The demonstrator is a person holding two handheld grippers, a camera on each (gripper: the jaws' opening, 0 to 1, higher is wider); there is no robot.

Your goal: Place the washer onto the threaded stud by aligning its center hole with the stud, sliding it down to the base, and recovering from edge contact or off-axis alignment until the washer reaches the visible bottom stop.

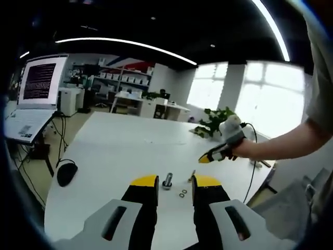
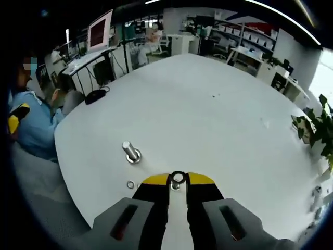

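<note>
Your right gripper [image 2: 178, 178] has its jaws drawn narrow and pinches a washer [image 2: 178, 177] between the yellow tips, low over the white table [image 2: 208, 104]. The washer stands on edge in the tips, hole facing the camera.

The threaded stud [image 2: 130, 151] stands upright on the table, up and to the left of those tips in the right gripper view, clearly apart from the held washer. A second washer, the loose washer [image 2: 130, 184], lies flat on the table just below the stud, left of the tips.

Your left gripper [image 1: 175, 182] has its jaws spread wide, nothing between them. In the left gripper view the stud [image 1: 167, 180] sits in the gap between the yellow tips, beyond them on the table. Two small rings [image 1: 182, 194] lie flat just right of it; too small to tell more.

The right gripper [image 1: 210, 155] also enters the left gripper view from the right, held in your hand [image 1: 232, 139] above the table, behind and right of the stud.

A mouse [image 1: 66, 173] lies at the table's left edge, a laptop [image 1: 31, 104] on a stand beyond. A potted plant [image 1: 213, 123] is at the far side.
</note>
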